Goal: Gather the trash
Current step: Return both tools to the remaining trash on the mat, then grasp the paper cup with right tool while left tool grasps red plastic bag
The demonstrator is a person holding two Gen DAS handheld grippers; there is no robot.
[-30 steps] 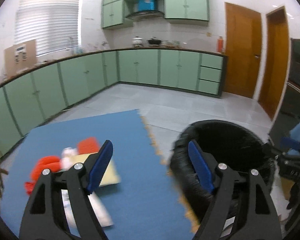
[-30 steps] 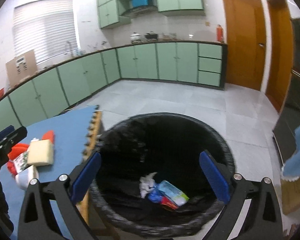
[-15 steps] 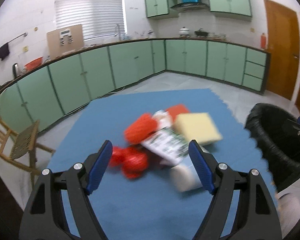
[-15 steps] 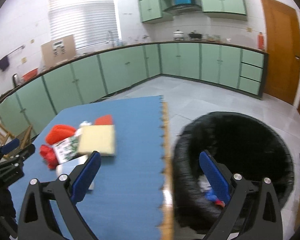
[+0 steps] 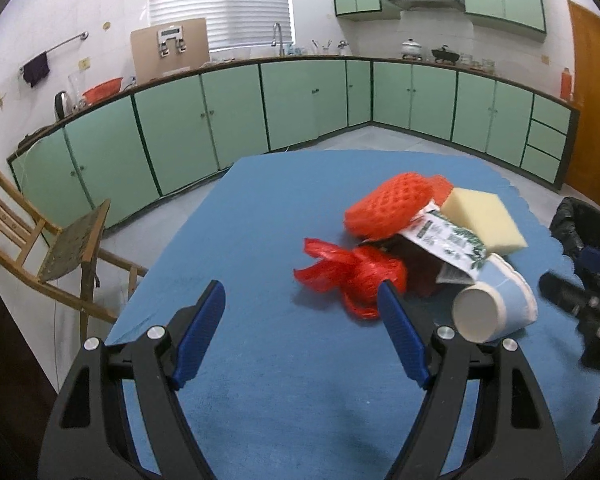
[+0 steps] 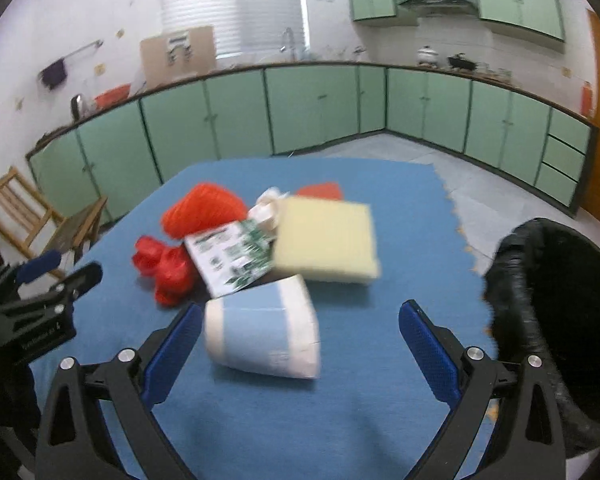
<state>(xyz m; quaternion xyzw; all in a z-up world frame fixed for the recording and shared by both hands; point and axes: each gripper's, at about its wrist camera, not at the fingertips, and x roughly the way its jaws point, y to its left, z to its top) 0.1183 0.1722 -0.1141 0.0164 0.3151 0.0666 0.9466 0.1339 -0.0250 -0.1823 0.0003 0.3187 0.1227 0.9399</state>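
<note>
A pile of trash lies on the blue mat [image 5: 284, 360]: a red net bag [image 5: 356, 276], an orange foam net [image 5: 388, 210], a green-and-white wrapper [image 5: 448, 240], a yellow sponge [image 5: 482, 220] and a blue-and-white paper cup [image 5: 496, 306] on its side. My left gripper [image 5: 300, 320] is open and empty, just short of the red net bag. My right gripper [image 6: 300, 334] is open and empty, with the paper cup [image 6: 260, 328] between its fingers' line. The sponge [image 6: 326, 240], wrapper [image 6: 232, 256] and red net bag [image 6: 166, 264] lie behind the cup. The black-lined bin [image 6: 560, 312] stands at the right.
The bin's rim [image 5: 580, 224] also shows at the right of the left wrist view. A wooden chair [image 5: 48, 248] stands off the mat's left edge. Green cabinets [image 5: 300, 100] line the far walls. The mat [image 6: 400, 208] ends in a jagged right edge beside the bin.
Both grippers have swung left, away from the bin and toward the trash pile on the mat. The pile now lies close in front of both grippers. Both stay open.
</note>
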